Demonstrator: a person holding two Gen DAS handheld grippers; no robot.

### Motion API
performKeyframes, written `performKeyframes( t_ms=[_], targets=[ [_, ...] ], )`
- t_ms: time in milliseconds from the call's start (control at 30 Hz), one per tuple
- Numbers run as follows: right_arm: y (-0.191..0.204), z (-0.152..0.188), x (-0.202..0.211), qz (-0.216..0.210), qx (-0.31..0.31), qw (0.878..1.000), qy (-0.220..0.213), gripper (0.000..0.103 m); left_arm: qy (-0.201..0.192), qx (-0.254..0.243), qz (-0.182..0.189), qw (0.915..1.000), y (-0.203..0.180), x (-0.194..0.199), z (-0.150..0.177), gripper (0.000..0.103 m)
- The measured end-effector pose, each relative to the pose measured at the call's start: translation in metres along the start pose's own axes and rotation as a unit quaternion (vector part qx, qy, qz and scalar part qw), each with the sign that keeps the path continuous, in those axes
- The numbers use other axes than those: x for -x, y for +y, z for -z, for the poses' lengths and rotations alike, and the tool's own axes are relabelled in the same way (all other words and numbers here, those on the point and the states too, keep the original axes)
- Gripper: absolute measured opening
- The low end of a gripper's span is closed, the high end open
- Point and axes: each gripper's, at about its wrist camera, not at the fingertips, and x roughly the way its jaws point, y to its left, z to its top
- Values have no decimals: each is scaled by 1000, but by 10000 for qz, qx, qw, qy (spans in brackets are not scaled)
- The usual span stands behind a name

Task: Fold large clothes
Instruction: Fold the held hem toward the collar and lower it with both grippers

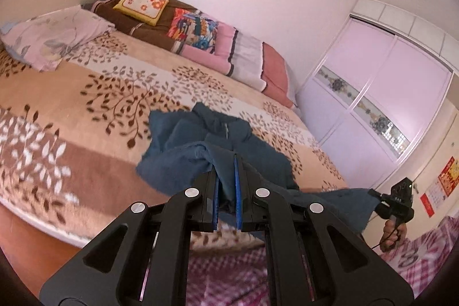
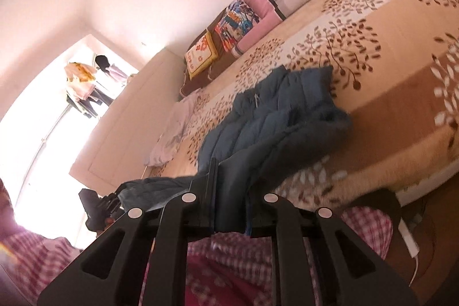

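A dark blue zip jacket (image 1: pixel 200 139) lies crumpled on the bed's leaf-patterned blanket (image 1: pixel 86 93), its near edge lifted off the bed. My left gripper (image 1: pixel 228 159) is shut on a fold of the jacket's hem. My right gripper (image 1: pixel 375 201) shows at the right of the left wrist view, holding the far end of the same stretched edge. In the right wrist view the right gripper (image 2: pixel 232 171) is shut on jacket fabric (image 2: pixel 275 116), and the left gripper (image 2: pixel 114 200) shows at the left, dark and partly blurred.
Pillows and folded quilts (image 1: pixel 183 27) line the wall side of the bed. A floral pillow (image 1: pixel 48 36) lies at the head. A sliding-door wardrobe (image 1: pixel 381 93) stands beyond the bed's foot. The person's pink checked clothing (image 1: pixel 229 277) is below the grippers. A bright window (image 2: pixel 43 116) is at the left.
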Motion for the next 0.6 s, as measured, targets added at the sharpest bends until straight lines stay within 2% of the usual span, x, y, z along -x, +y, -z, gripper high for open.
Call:
performKeyframes(
  t_ms=[233,367,600],
  targets=[
    [-2,-81,-57,213,239,9994,93,15,-3,-34,-6,10000,4,-58,-56,9],
    [-16,-127,-94,344,146,9992,110,15,32,12,-65,10000,13,-99,-91,9],
    [-56,-199,-178,726,-189,9970,198,15,244,149,-575,9979,39,-206,-147,9]
  ],
)
